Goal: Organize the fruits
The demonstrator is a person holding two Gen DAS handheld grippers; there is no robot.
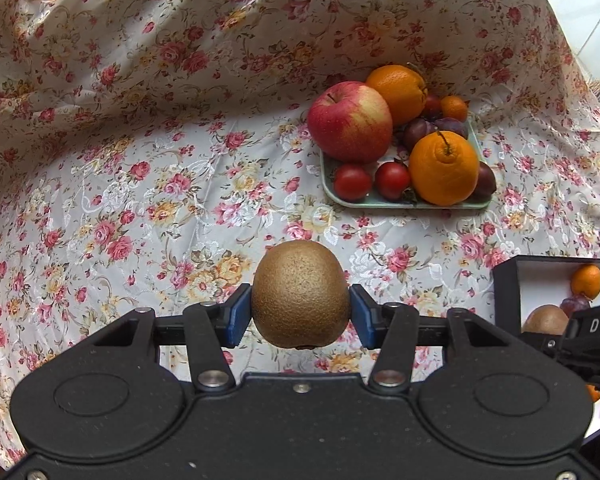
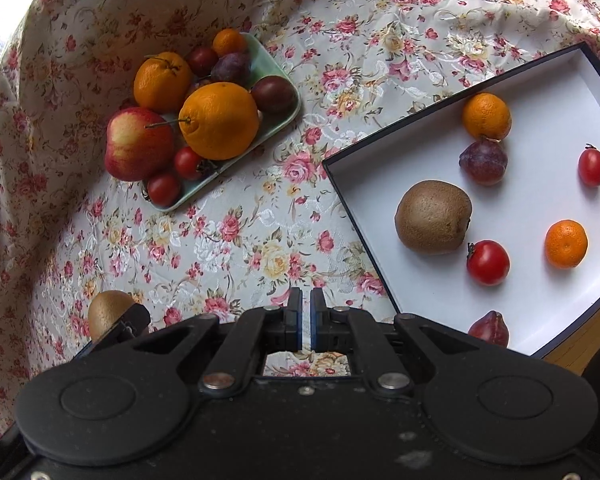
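Note:
My left gripper (image 1: 300, 312) is shut on a brown kiwi (image 1: 301, 294), held above the floral cloth; its blue pads press both sides. That kiwi (image 2: 108, 312) also shows at the lower left of the right wrist view. My right gripper (image 2: 305, 320) is shut with nothing between its pads, over the cloth beside the box. A green tray (image 1: 380, 200) carries a red apple (image 1: 350, 122), two oranges (image 1: 444, 168), cherry tomatoes and plums. The white box with dark walls (image 2: 520, 300) holds a second kiwi (image 2: 433, 217), tangerines, tomatoes and plums.
A floral cloth (image 1: 140, 200) covers the table and rises in folds behind the tray. The box's dark corner (image 1: 504, 292) sits at the right in the left wrist view, with part of the other gripper over it. A strip of wooden surface (image 2: 580, 344) shows past the box.

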